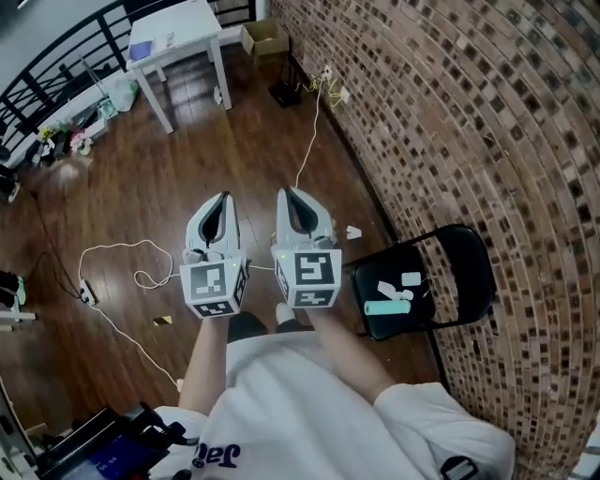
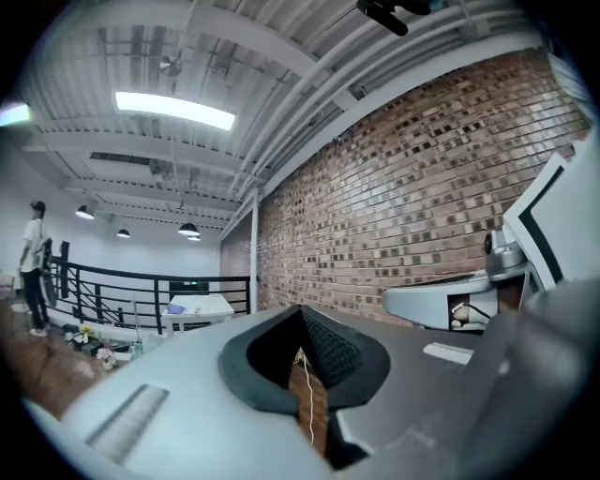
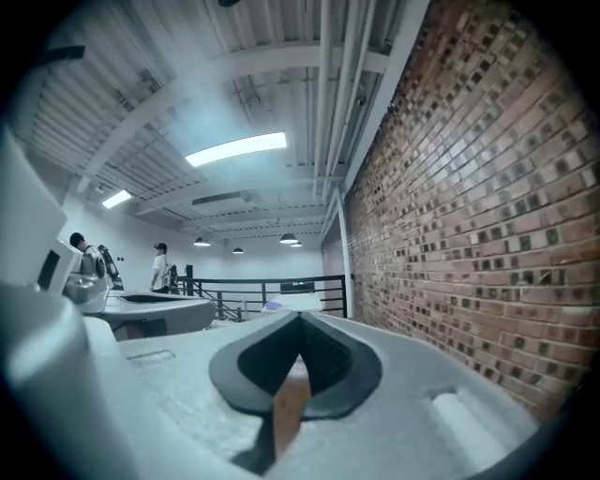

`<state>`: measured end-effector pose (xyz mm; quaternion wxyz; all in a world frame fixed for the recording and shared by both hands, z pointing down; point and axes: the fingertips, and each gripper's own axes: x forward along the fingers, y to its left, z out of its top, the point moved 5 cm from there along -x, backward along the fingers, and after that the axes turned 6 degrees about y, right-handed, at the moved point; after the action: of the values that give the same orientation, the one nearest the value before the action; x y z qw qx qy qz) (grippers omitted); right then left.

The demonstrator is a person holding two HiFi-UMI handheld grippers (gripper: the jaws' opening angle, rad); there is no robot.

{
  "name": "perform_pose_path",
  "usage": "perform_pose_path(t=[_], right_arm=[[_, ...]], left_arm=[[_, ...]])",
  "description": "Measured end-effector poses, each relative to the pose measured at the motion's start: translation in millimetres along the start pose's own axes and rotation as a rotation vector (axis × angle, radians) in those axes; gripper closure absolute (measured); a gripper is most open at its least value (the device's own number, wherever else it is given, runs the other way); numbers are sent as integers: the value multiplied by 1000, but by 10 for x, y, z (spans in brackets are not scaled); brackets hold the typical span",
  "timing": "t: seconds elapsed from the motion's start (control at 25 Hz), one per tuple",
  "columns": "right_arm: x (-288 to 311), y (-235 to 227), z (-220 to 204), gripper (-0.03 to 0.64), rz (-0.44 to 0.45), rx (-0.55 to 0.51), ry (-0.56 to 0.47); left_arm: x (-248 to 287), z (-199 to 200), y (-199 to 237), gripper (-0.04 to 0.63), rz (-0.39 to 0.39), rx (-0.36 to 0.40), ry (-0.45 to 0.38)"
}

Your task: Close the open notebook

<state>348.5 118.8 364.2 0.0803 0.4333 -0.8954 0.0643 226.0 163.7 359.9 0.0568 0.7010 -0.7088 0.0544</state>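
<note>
No open notebook can be made out in any view. The likeliest place for it is the white counter (image 1: 178, 23) at the far end of the room, which carries a small purple-blue item (image 1: 140, 51) and something pale beside it, both too small to identify. That counter stands on the wooden floor (image 1: 187, 159) by the black railing (image 1: 56, 56), well apart from the person, so the closing step looks not yet begun and the first need is to get within reach. The left gripper (image 1: 223, 197) and the right gripper (image 1: 286, 191) are held side by side at waist height and point level toward that end of the room. Each is clenched tip to tip with nothing between the jaws; through each gap only floor shows, and in the left gripper's a white cable too. That reads as a carrying posture, since there is nothing nearby to grasp. A closed tip would probably also serve to slip under a cover and flip it over. A white cable (image 1: 122, 248) loops across the floor just ahead on the left and could catch a foot on the way. To the right, against the brick wall (image 1: 487, 122), a black folding chair (image 1: 469, 272) holds a teal tube-like object (image 1: 386, 307) and white scraps (image 1: 411, 278), none of which resembles a notebook.
</note>
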Motion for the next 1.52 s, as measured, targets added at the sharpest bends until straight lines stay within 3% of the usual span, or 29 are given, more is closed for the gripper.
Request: perform_pose_path(t=[0.32,0.56,0.96,1.36,1.52], right_arm=[[1027,324,1,626,166,-29,50],[2010,571,165,626,235,-89,58],[3993,1483,802,626,353,-120,44],[5343,1926,767,626,409,-120,120],[6038,1957,777,626,447,-114,138]], left_arm=[[495,-187,863,580,182,-66,48],[1236,-88,1610,580,214,-111,1],[2104,399,3505,580,292,-95,-57],[2725,183,4663,580,371,-159,-2],[3258,174,5062,580,397,-169,23]])
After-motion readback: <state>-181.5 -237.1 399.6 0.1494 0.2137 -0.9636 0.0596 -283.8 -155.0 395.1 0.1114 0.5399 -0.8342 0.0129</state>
